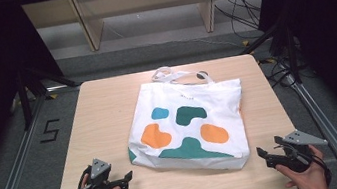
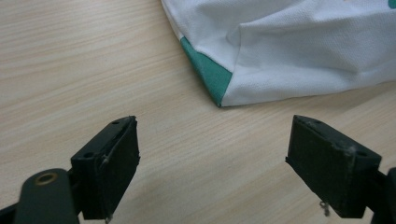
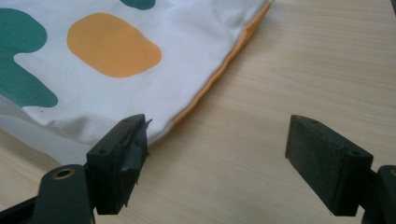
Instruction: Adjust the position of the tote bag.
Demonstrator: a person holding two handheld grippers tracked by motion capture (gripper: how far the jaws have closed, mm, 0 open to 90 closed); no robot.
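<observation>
A white tote bag [image 1: 188, 120] printed with orange, teal and green shapes lies flat in the middle of the wooden table [image 1: 103, 109], its handles at the far end. My left gripper [image 1: 129, 175] rests near the table's front left, open, with its jaws wide apart just short of the bag's green near-left corner [image 2: 212, 79]. At the front right my right gripper [image 1: 261, 154] is open too, beside the bag's near-right corner [image 3: 154, 126] with its orange side seam. Nothing sits between either pair of jaws.
Bare table surface runs along both sides of the bag and in front of it. Metal rails flank the table on the floor. Wooden shelving legs and loose cables [image 1: 239, 8] lie beyond the far edge.
</observation>
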